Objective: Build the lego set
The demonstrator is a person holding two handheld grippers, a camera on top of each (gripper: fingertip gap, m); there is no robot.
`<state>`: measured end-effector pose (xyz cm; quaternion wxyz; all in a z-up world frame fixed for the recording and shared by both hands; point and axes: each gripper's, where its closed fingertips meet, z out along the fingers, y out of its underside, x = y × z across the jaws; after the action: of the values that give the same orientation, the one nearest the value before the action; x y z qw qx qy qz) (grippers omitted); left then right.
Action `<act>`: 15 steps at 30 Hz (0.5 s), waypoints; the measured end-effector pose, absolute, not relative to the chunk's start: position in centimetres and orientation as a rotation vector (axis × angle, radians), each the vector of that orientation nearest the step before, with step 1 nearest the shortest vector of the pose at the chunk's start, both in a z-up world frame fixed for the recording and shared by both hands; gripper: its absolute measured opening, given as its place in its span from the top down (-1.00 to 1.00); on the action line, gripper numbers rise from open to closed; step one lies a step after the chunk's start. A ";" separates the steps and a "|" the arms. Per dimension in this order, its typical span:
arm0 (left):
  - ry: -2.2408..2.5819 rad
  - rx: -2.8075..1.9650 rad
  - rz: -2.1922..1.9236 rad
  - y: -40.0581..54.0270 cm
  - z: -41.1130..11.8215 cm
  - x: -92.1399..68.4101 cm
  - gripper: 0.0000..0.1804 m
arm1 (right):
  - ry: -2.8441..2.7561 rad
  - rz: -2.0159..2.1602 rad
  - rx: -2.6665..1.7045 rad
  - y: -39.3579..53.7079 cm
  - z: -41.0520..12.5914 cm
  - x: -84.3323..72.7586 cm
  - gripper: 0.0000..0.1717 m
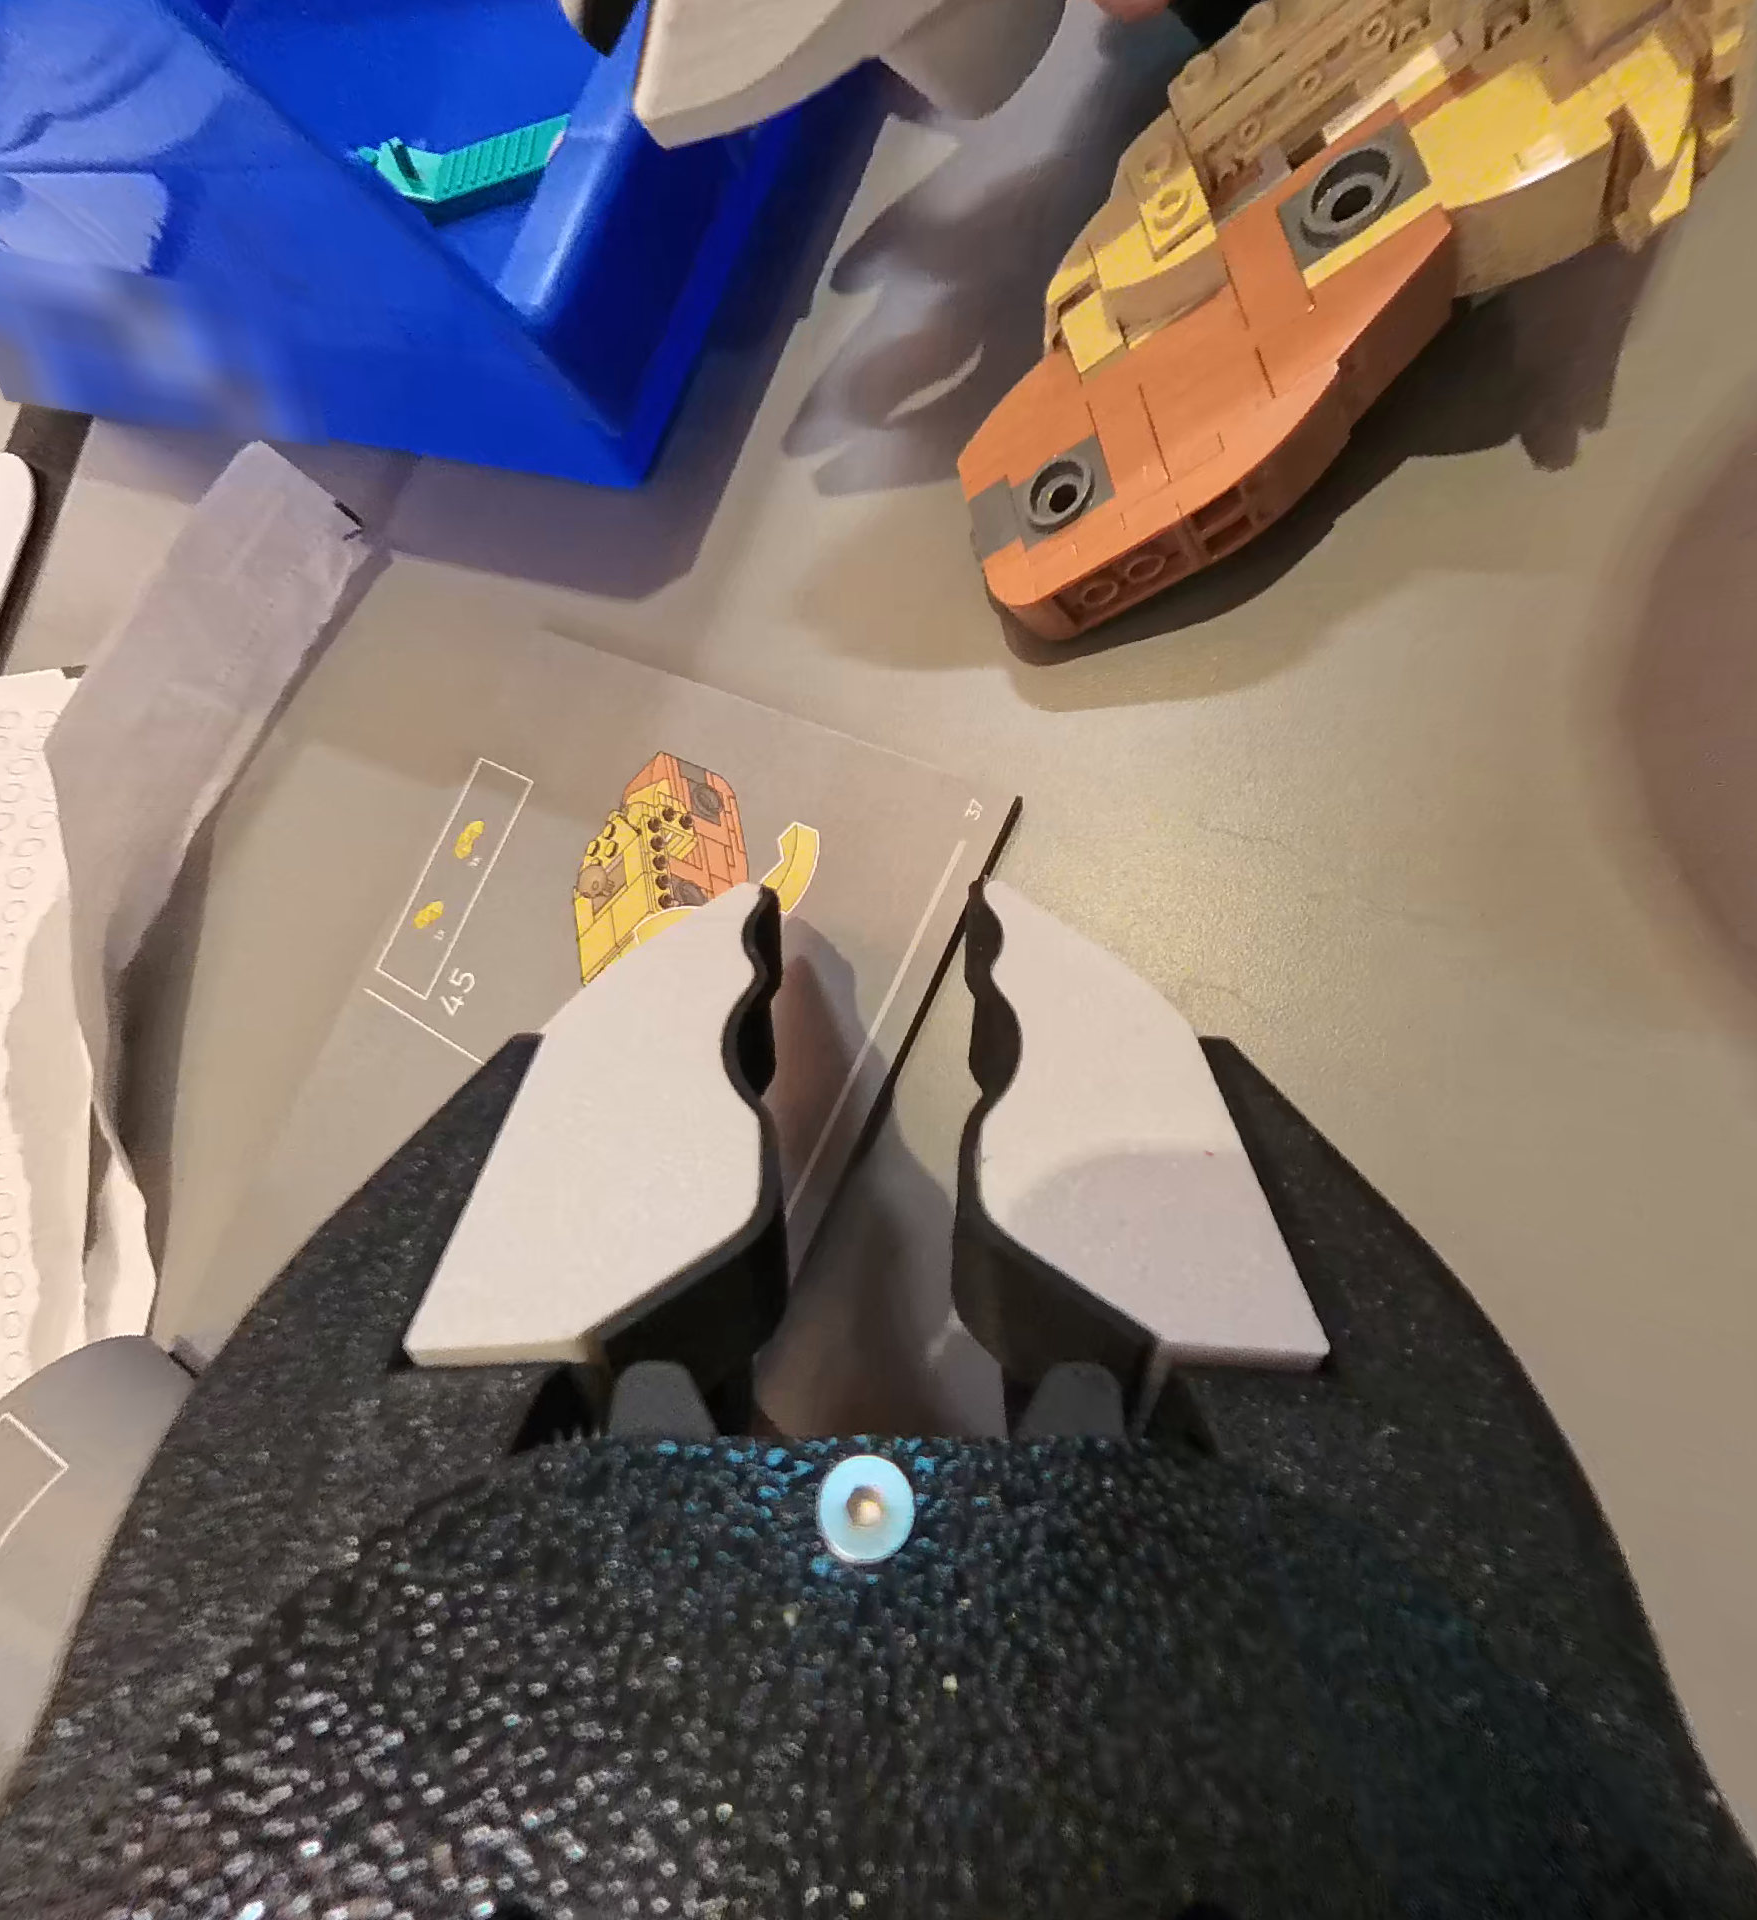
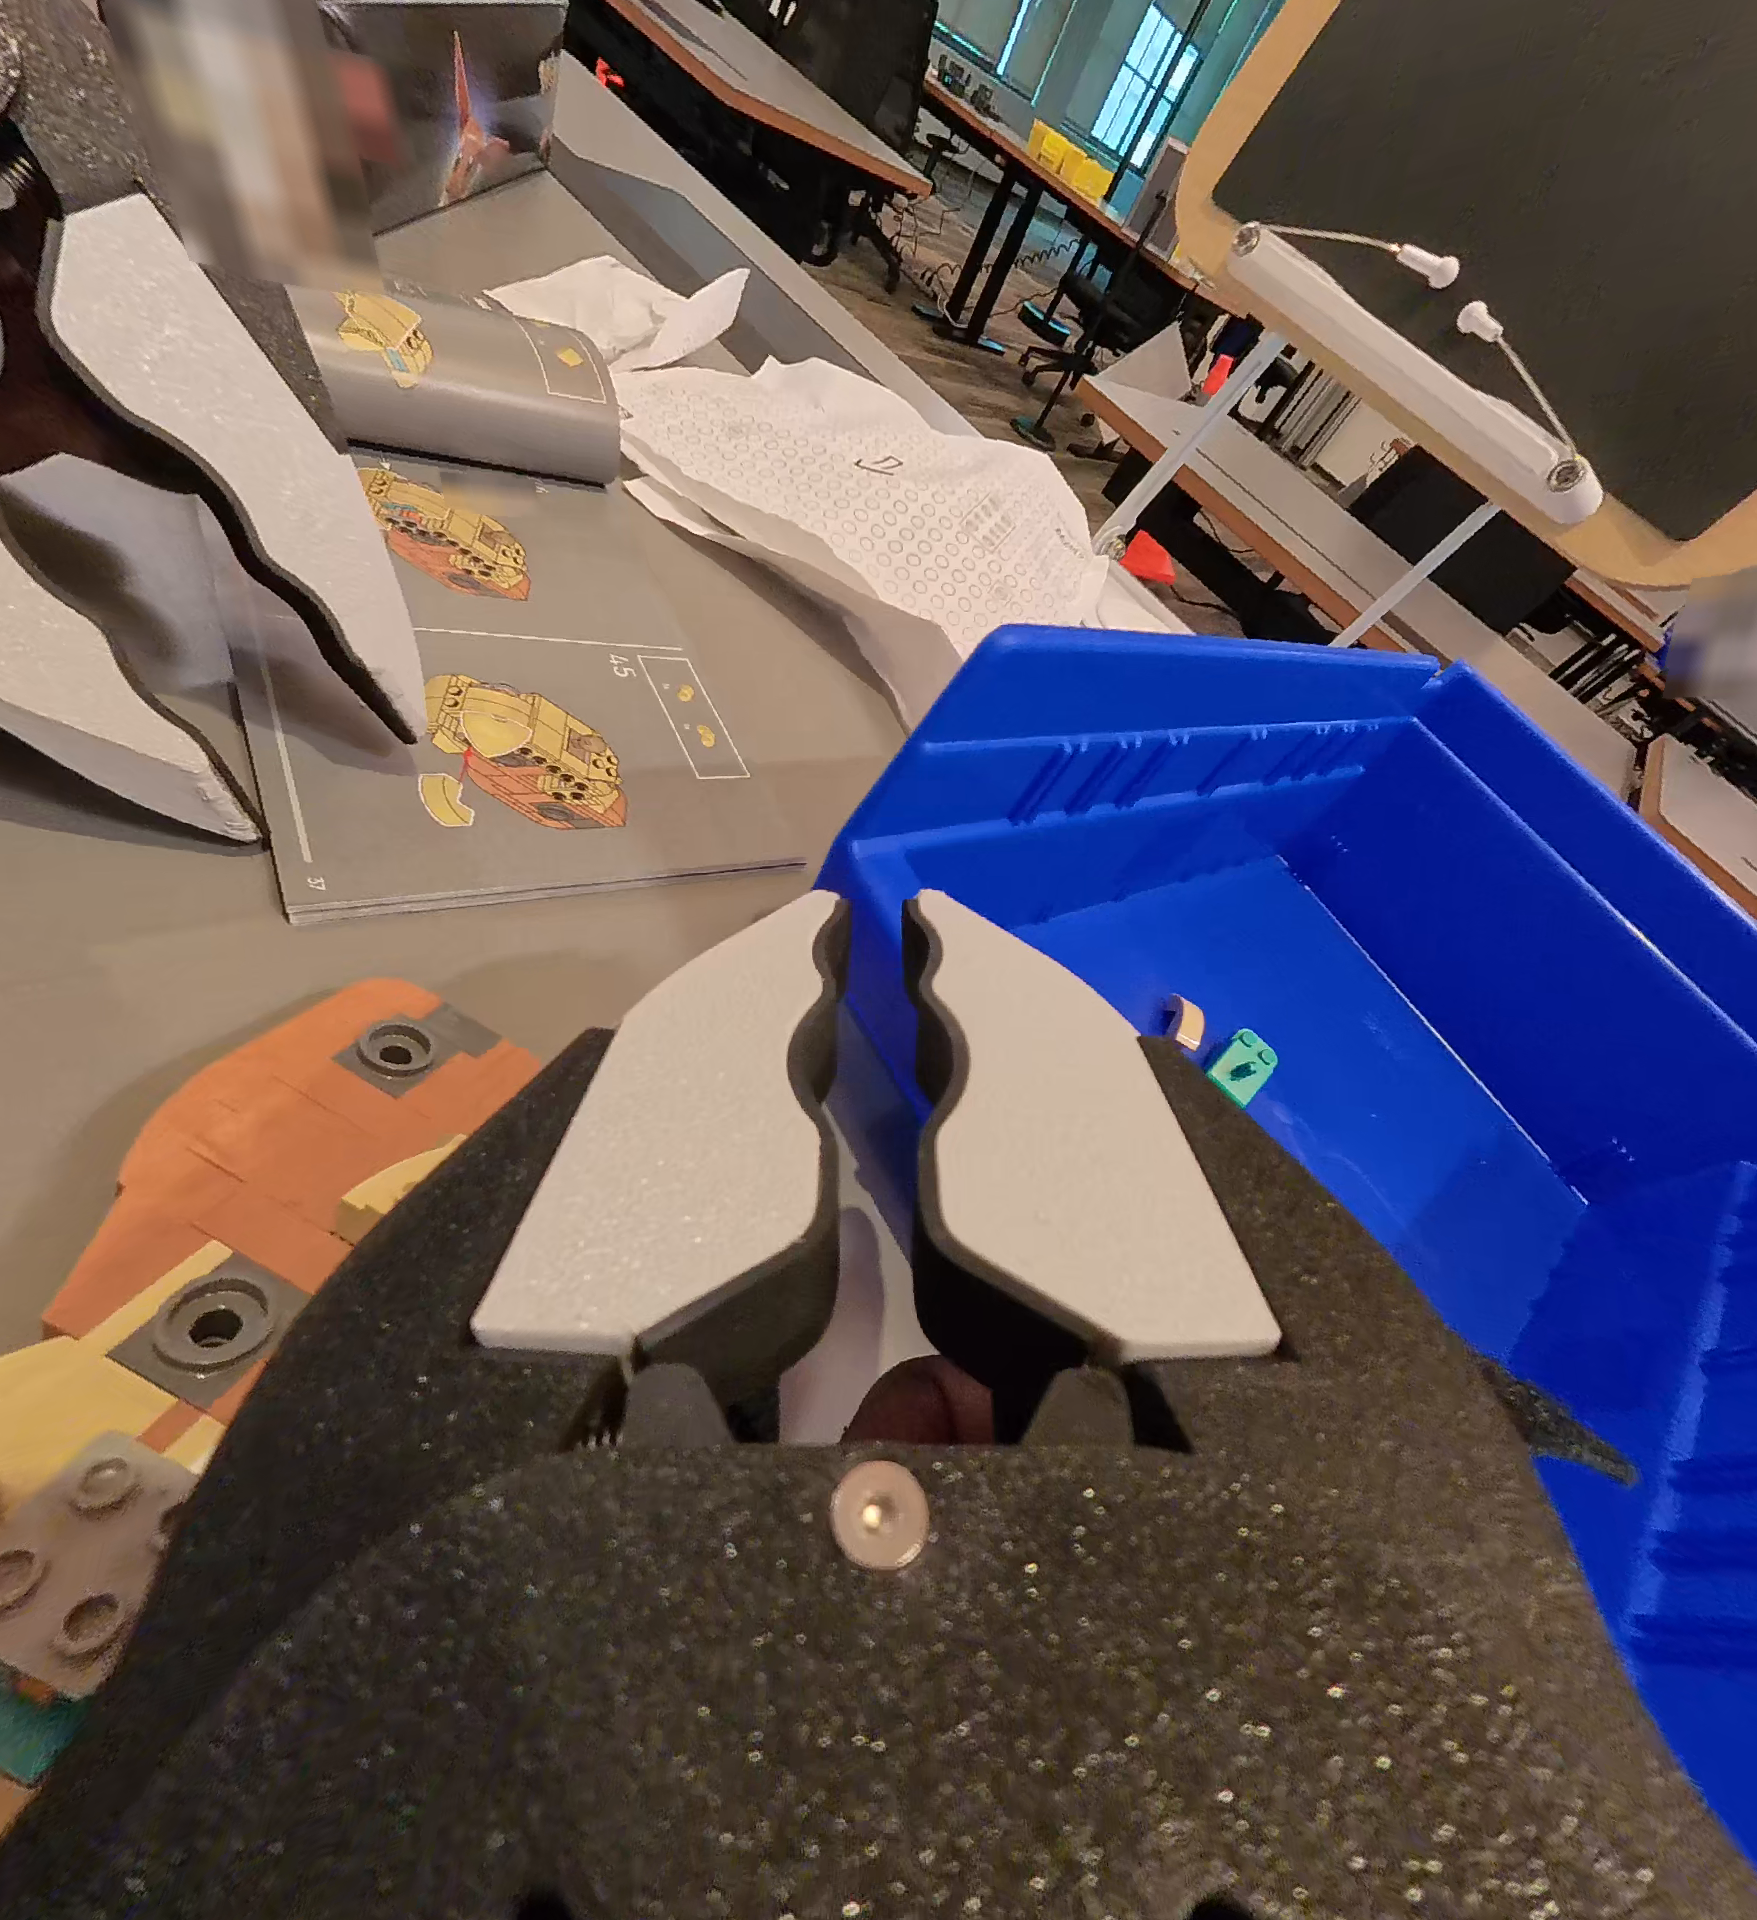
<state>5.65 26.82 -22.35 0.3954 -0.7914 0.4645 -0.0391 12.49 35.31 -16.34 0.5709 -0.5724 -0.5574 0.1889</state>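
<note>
The brick model lies on the grey surface at about one o'clock from the left gripper: a rust-orange nose with two dark grey round sockets, then yellow and tan studded plates behind. That gripper is released, its jaws apart and bare above the edge of the open instruction booklet. The right gripper is nearly clenched on nothing, hanging at the near corner of the blue bin, where a small teal brick lies.
</note>
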 end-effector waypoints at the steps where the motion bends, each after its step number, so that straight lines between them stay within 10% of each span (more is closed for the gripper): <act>1: 1.174 -2.008 -0.104 26.8 -22.4 5.6 0.63 | -1.308 0.443 -1.343 35.3 -16.3 12.5 0.89; 15: 1.139 -2.022 -0.147 26.8 -22.3 5.5 0.63 | -1.331 0.434 -1.334 34.9 -16.6 12.3 0.89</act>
<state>5.55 26.83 -22.35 0.3966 -0.7982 0.4497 -0.0581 12.34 34.92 -16.58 0.5679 -0.5680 -0.5664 0.1846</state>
